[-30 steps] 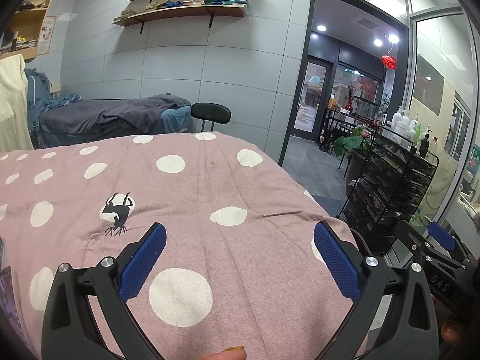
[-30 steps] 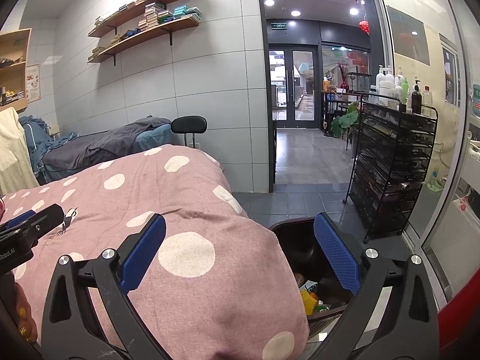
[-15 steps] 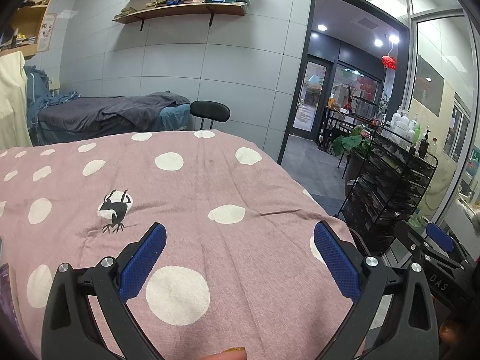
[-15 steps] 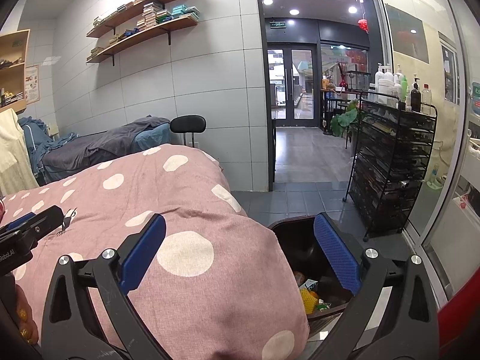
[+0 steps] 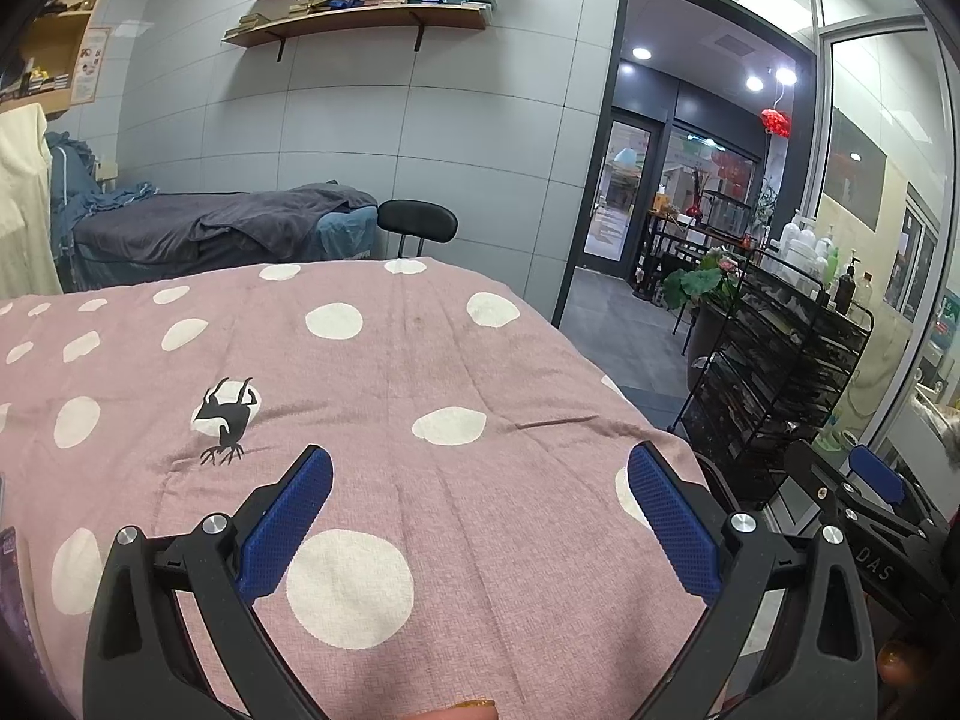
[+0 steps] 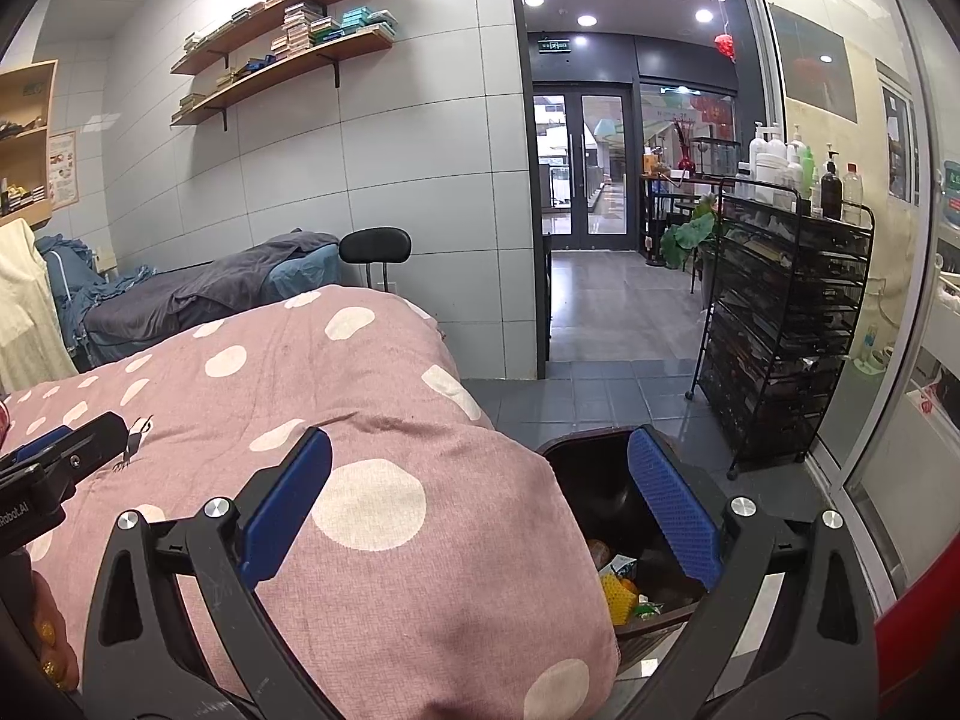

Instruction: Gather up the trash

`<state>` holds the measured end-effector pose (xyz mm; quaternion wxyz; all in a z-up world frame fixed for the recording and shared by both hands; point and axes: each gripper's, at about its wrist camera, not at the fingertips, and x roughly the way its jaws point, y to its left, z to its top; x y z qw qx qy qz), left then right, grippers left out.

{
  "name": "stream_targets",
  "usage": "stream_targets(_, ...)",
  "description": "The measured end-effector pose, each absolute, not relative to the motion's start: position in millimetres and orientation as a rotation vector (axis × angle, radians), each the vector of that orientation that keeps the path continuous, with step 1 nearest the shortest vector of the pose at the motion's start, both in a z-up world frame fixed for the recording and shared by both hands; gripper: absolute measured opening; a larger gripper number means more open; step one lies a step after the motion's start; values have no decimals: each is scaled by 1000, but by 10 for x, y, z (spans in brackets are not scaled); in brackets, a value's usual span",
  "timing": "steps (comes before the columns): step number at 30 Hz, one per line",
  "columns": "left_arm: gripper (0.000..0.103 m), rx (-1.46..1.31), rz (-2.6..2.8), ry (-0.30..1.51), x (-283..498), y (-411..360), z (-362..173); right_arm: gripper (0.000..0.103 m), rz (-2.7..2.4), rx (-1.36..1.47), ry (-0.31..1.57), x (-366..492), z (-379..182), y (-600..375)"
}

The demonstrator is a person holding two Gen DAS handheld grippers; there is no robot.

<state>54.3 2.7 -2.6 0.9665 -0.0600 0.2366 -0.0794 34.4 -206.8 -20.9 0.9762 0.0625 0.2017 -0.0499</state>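
Barely any shift since before — both grippers, left (image 5: 480,531) and right (image 6: 480,513), spread wide, empty; bin (image 6: 606,480) holds scraps, bedspread (image 5: 390,372) looks bare — nearly done.

Left gripper (image 5: 480,516): jaws spread wide, nothing between the blue pads (image 5: 285,531); painted fingernails show at its lower edge.
Right gripper (image 6: 480,513): jaws spread wide, empty.
Relation: side by side, left gripper's tip visible at the right view's left edge.

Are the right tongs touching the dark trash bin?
Apart. The right wrist view shows the right tongs open above the bed edge, with the dark trash bin lower down beyond them.
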Motion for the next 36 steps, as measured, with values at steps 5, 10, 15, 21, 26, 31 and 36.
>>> stream_targets(5,97,-127,-164,483,537,10,-42,97,-101,127,407,348,-209,-2066)
stream_targets(10,97,-125,-165,483,536,5,-48,97,-100,134,412,366,-213,-2057)
stream_targets(15,97,-127,-165,485,531,-2,-53,97,-100,134,413,369,-215,-2058)
stream_targets(21,97,-127,-165,484,532,1,-49,97,-101,136,415,379,-222,-2043)
stream_targets(26,97,-135,-160,484,533,-11,-48,97,-102,138,415,381,-223,-2041)
stream_targets(31,97,-134,-159,484,527,-26,-49,97,-101,139,416,386,-228,-2035)
stream_targets(36,97,-135,-163,488,530,-34,-50,97,-103,144,419,391,-240,-2034)
